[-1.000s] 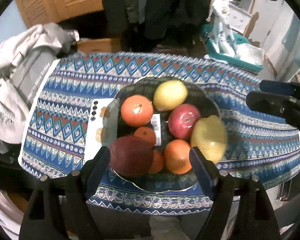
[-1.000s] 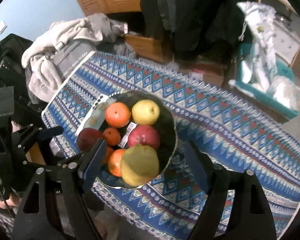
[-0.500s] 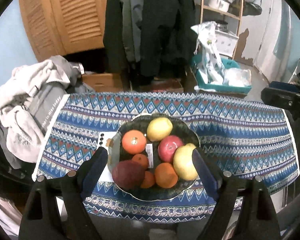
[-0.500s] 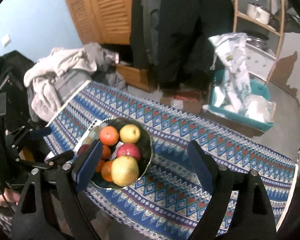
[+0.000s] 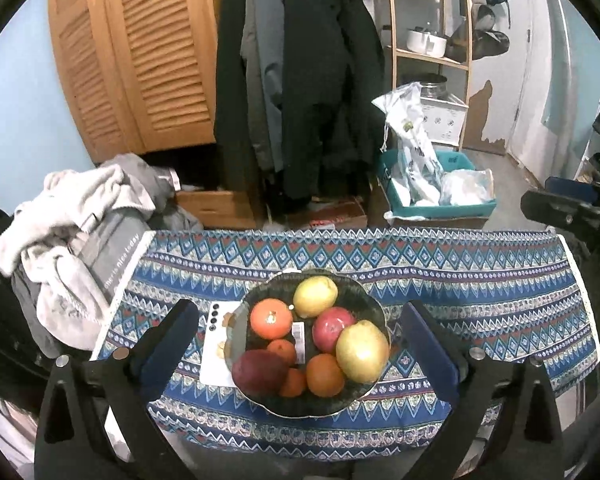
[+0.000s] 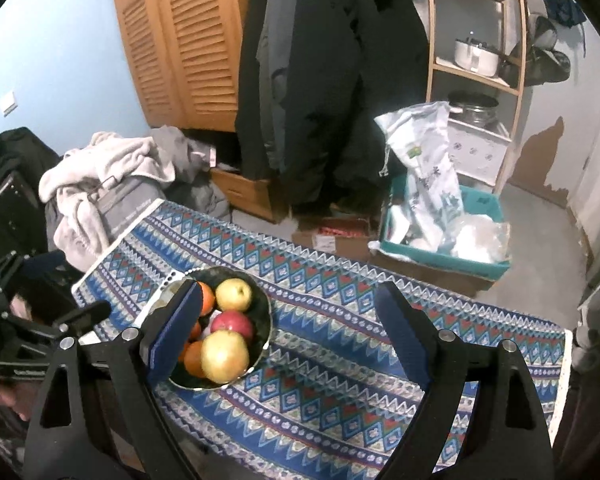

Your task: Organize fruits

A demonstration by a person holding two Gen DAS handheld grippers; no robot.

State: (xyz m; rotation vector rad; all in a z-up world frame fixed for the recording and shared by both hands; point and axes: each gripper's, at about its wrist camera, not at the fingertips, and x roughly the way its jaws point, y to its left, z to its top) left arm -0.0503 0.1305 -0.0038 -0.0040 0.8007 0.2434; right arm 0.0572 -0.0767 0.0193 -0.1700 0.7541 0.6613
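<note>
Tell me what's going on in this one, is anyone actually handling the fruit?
Not at this moment. A person holds two grippers above a table with a patterned cloth. The left gripper and the right gripper are both open and hold nothing. All the fruit sits piled in the dark bowl: yellow pears, a red apple, oranges and a dark red fruit. A white phone lies partly under the bowl's left edge.

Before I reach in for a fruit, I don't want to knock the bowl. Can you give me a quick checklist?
1. Left hand-held gripper open, empty: ok.
2. Right hand-held gripper open, empty: ok.
3. Bowl fully on the tablecloth: ok, but near the front edge.
4. Big yellow fruit on top, free to lift: ok.
5. Bowl clear of other items: not ok, it overlaps the white phone.
6. Sorting spot for the fruit: cannot tell.
</note>
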